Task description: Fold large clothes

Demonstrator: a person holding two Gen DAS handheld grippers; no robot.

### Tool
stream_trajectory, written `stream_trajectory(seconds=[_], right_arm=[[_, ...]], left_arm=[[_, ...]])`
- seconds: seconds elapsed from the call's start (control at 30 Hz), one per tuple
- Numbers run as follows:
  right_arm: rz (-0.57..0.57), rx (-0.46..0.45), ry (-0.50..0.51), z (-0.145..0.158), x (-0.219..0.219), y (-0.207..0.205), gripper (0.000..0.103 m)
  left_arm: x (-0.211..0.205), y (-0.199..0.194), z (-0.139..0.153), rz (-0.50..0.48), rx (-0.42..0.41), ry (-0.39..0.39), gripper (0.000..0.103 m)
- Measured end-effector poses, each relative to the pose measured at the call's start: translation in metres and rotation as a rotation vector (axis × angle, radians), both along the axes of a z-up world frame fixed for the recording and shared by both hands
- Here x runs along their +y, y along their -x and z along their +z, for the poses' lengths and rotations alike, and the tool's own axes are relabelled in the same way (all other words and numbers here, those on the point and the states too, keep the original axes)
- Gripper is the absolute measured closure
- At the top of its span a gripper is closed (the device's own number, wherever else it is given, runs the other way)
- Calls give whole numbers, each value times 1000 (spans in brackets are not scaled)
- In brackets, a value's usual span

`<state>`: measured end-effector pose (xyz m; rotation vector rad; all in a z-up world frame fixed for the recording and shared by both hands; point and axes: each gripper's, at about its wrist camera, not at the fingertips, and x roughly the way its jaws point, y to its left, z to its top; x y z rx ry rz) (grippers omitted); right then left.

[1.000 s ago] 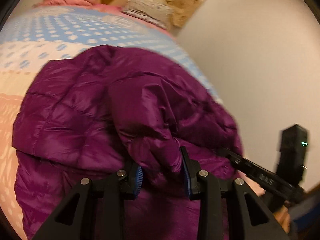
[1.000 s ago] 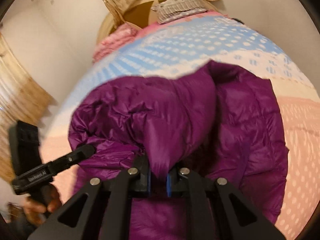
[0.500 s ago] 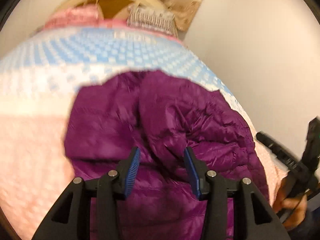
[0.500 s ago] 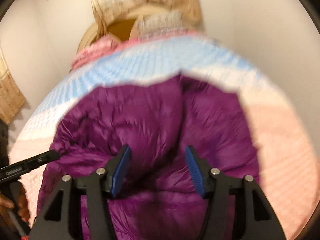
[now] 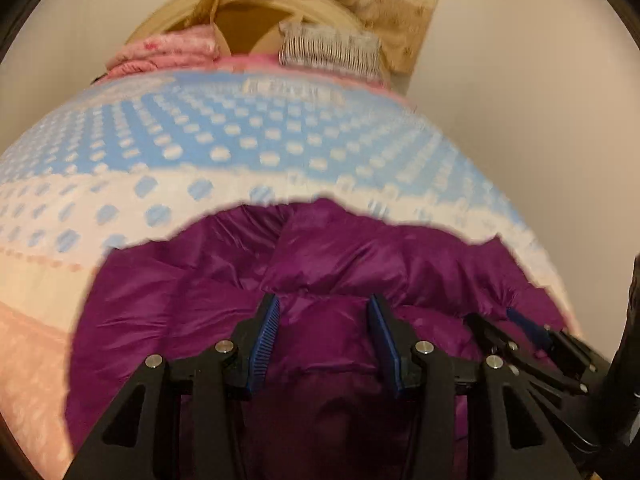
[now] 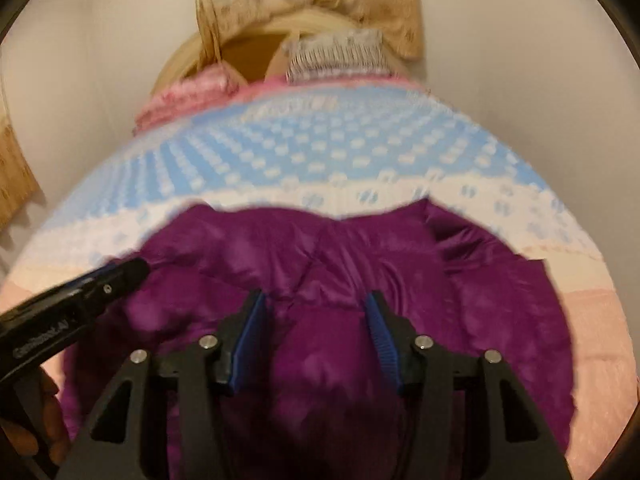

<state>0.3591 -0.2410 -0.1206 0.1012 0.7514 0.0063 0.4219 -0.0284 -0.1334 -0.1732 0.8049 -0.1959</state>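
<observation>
A purple quilted jacket [image 5: 180, 300] lies bunched and folded over on the bed, and it also fills the lower half of the right wrist view [image 6: 480, 300]. My left gripper [image 5: 323, 304] hovers over its near part, open, its blue pads clear of the fabric. My right gripper [image 6: 315, 300] stands just to its right over the same garment. Its jaws are closing, with jacket fabric showing below and between them but nothing pinched. Each gripper shows in the other's view: the right gripper [image 5: 500, 320] and the left gripper [image 6: 136, 268].
The bed cover [image 5: 240, 140] is banded blue, white and pink with dots. A pink pillow [image 5: 168, 50] and a striped pillow [image 5: 328, 50] lie against the wooden headboard [image 5: 244, 28]. A plain wall runs along the bed's right side, and a curtain [image 6: 12, 172] hangs at the left.
A second ago both grippers held a fold of the jacket, the right one shut on it. Both have let go and drawn back, and the fold now lies on the jacket.
</observation>
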Motion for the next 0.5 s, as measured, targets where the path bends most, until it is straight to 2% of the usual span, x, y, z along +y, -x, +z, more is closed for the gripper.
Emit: stream_trajectory(seconds=[0.1,0.17,0.4,0.47,0.5], right_arm=[[-12,75,61,-35,-11,-28,54],[-10,72,16,-44,-24,-36,54],[-7,82,-1,-47,-33,-52,53],[-8,82,-18,-38,-34,-48,56],[-16,55,-25,-26,-33,-40,61]], left_arm=[[-1,-17,-28,12,14,6,54],[-2,-19,-34,24,-5,9,53],[-21,-27,-40,39,9,-98,49],[-20,-30,-41,38,9,-90,49],[-18,-30,-41,36,10,-78,49]])
